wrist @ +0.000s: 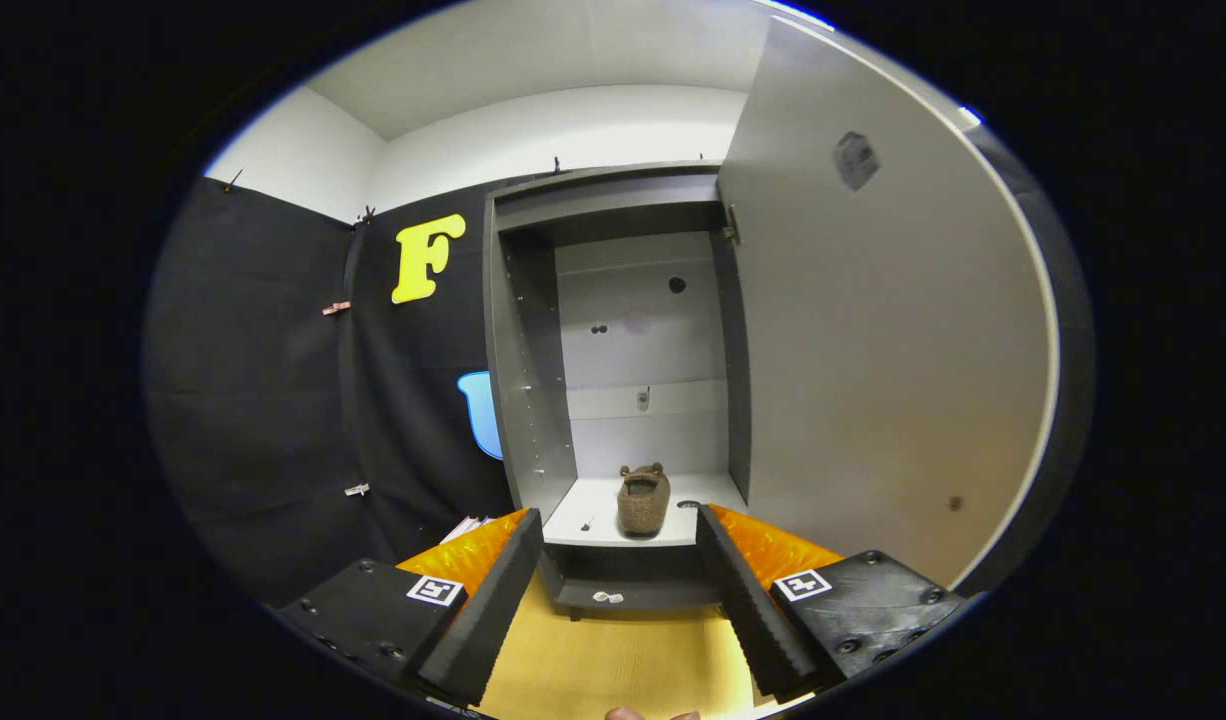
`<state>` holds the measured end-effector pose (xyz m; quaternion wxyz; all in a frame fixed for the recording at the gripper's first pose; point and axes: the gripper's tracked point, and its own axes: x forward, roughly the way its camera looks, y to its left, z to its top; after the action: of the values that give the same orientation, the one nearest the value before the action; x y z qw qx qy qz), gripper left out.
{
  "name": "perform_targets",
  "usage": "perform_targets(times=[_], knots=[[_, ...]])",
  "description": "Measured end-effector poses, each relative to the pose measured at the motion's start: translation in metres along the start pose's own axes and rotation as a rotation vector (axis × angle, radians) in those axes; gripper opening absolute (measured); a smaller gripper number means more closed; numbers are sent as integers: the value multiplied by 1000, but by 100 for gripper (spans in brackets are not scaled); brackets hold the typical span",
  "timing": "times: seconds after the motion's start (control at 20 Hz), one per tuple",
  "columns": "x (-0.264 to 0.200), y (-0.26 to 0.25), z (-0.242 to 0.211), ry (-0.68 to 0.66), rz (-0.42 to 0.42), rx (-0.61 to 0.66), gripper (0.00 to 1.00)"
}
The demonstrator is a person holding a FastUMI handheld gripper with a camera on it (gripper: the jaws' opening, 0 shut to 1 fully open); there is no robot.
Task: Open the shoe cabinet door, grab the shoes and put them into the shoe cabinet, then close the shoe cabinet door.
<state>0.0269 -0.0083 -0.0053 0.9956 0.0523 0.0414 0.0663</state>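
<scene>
Hovering with hand-held gripper [618, 560] fingers spread wide, empty; shoe [642, 500] already sitting on cabinet shelf [583, 515]. Reaching right behind the open door [873, 350], pushing its outer edge shut smoothly.

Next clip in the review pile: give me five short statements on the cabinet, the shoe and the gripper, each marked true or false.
1. The cabinet door is shut. False: it stands swung open beside the opening.
2. A brown shoe rests on the cabinet's shelf. True.
3. The gripper is clamped on the shoe. False: its fingers are spread apart with nothing between them, and the shoe lies beyond them.
4. The shoe sits on the wooden floor outside the cabinet. False: it is inside, on the shelf.
5. The shelf shows one shoe. True.
</scene>
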Motion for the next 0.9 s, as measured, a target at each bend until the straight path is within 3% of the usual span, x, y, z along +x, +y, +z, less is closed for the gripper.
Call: perform_targets(times=[0.2,0.5,0.9], knots=[[-40,-43,9,-17,-71,-80,97],[-89,-119,22,-36,-224,-36,97],[-98,-218,17,-18,-418,-29,97]])
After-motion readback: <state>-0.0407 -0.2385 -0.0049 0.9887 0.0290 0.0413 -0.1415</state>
